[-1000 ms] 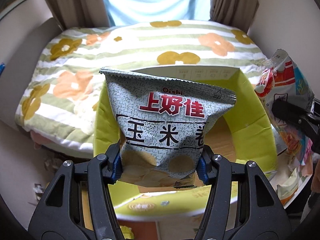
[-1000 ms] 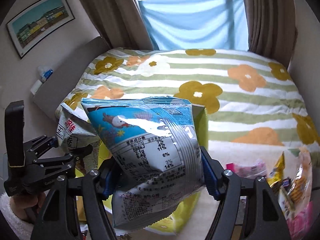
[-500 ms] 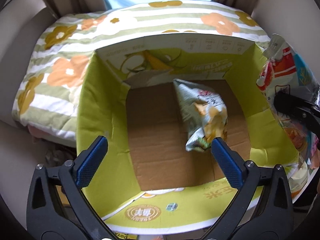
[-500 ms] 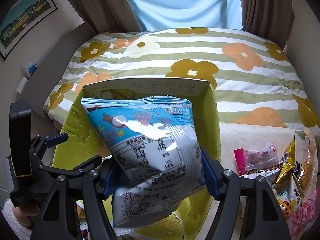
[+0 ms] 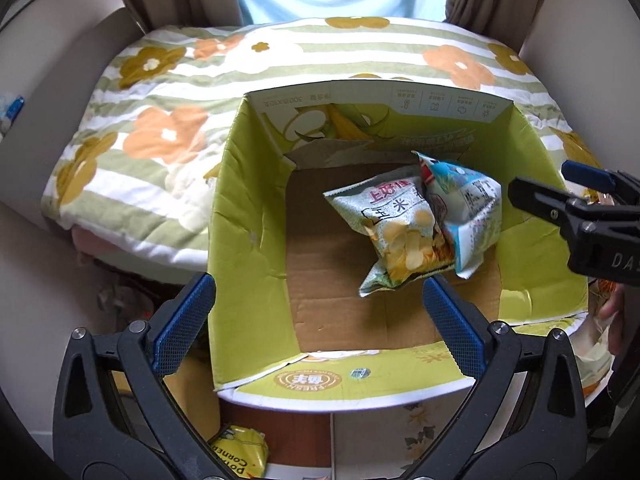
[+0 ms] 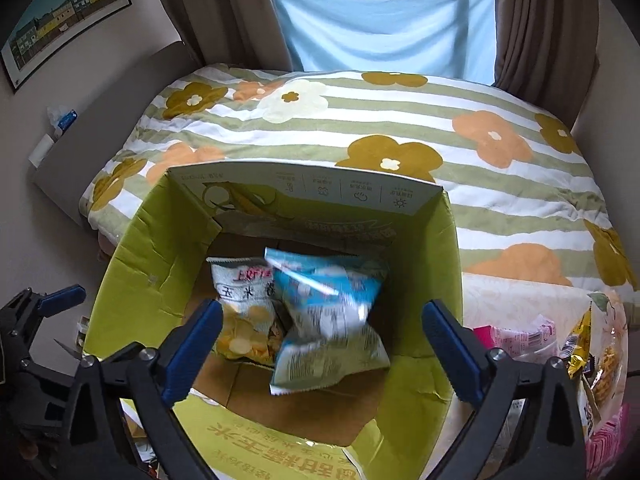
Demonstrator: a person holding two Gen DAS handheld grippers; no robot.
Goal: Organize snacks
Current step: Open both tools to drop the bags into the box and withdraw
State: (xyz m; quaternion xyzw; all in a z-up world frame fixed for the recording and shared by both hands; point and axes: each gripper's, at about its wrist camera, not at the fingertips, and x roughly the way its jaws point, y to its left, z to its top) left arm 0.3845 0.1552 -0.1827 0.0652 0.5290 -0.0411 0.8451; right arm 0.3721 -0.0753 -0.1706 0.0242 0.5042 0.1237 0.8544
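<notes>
Now blue bag (image 6: 328,312) below spread fingers (image 6: 448,344)

A grey-green chip bag (image 5: 394,232) with red lettering lies flat on the brown floor of the open green cardboard box (image 5: 248,216), and a blue-and-white snack bag (image 5: 464,216), motion-blurred in the right wrist view, overlaps its right edge beside the box's right wall

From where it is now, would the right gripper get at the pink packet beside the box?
Probably yes. The right gripper is open and empty above the box, and the pink packet lies uncovered just right of the box wall, with nothing between.
</notes>
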